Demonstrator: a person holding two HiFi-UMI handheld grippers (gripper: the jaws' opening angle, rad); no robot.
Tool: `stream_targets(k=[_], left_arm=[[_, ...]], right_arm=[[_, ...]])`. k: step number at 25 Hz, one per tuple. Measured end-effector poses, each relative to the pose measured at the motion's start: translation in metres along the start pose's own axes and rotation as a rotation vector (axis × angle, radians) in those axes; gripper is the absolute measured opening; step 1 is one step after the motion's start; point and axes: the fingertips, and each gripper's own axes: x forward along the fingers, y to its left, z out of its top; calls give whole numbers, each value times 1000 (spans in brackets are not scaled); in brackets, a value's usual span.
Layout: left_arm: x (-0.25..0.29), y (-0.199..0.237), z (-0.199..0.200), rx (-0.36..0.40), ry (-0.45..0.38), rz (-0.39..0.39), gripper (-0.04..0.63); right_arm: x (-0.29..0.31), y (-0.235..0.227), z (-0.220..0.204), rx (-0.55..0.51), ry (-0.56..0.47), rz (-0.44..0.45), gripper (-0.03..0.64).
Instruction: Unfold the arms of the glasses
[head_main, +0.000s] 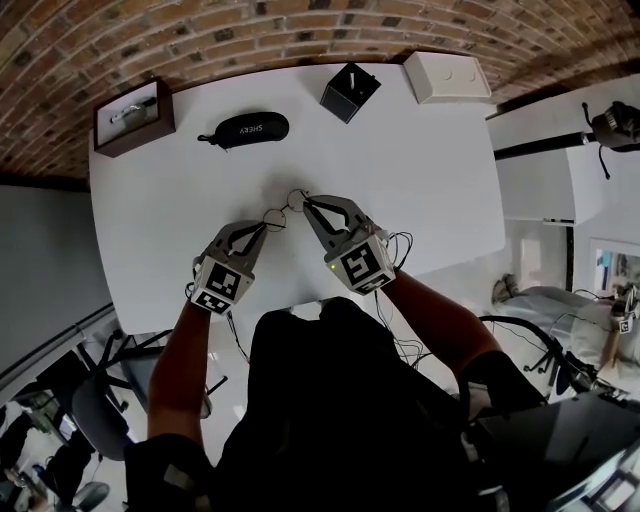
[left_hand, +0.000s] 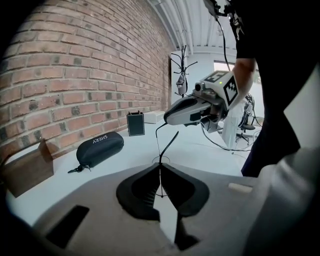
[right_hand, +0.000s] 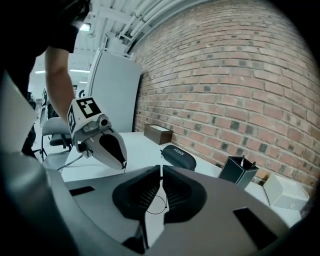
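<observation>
the glasses (head_main: 284, 208) are a very thin dark wire frame, held in the air just above the worktop (head_main: 430, 180), between the two tools and near the person's edge of it. the left hand-held gripper (head_main: 266, 226) has its jaws together on the wire: in its own view the dark pads meet round a fine upright strand of the glasses (left_hand: 160, 161), a small round loop of wire shows just past the tips, and one dark arm slants up to the right. the right hand-held gripper (head_main: 305, 200) is likewise clamped on the frame: in its own view the jaws stand almost together, with a strand of the glasses (right_hand: 160, 172) pinched at the tips and a thin ring of wire hanging in the hollow behind the pads. in the left gripper view a curved strand runs up to the tip of the right hand-held gripper (left_hand: 166, 121). the wire is too fine to tell how far the arms are folded out

the worktop is plain white. along its far side sit a brown wooden box (head_main: 135, 146), a black zipped glasses case (head_main: 245, 128) printed "shery", a small black open box (head_main: 345, 100) and a white box (head_main: 447, 77). behind them runs a red brick wall (left_hand: 75, 75). past the end of the worktop the room is white, with a coat stand (left_hand: 183, 75) and office chairs (left_hand: 246, 125)
</observation>
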Motion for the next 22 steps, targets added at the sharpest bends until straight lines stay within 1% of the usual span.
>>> stream_targets(k=[2,4,6,12,16,22], left_arm=[[1,-2,-6,2,13,-1,17],[3,-4,-8,12,23,1,17],[4,-7,-5,32,24,-1,17],[7,-16,-3,118,50,-28,17],[8,-21,-1,161,61,-38,17],[7,-32,-2,235,79,-57,17]], right_arm=[[-4,-11,-2,87,-2,-24,18],[-8,-23,-7,196,1,-56,17],[-12,-31,-11,265,-2,-77,17],[-19,-28,-17,287,-1,-63,17],[-26,-20,-22,313,5,-49,17],[-38,-18,-33,351,11,-55,17]])
